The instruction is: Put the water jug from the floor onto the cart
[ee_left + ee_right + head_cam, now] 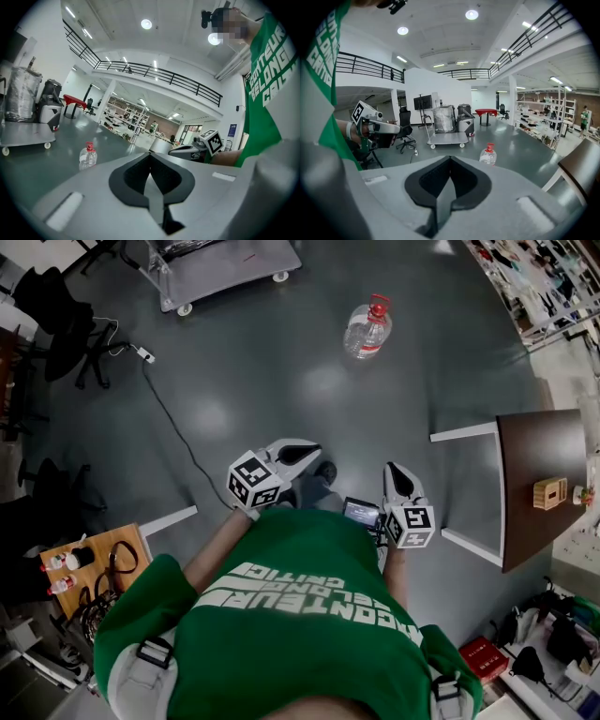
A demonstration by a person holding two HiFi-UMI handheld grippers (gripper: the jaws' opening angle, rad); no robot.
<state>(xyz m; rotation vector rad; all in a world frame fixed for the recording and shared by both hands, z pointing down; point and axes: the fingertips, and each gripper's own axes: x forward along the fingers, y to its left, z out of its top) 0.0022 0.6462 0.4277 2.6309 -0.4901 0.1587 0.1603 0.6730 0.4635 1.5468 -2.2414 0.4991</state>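
Open floor [281, 334] lies between water jug [367, 329] and cart [234, 263].

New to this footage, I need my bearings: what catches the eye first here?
A clear water jug with a red cap stands alone on the grey floor ahead. Beyond it, upper left, stands a flat wheeled cart. Near the person's green shirt, the left gripper and right gripper are shut, empty.

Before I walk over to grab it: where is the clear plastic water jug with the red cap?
The jug stands on the grey floor in the head view's upper middle, right of the flat grey wheeled cart.
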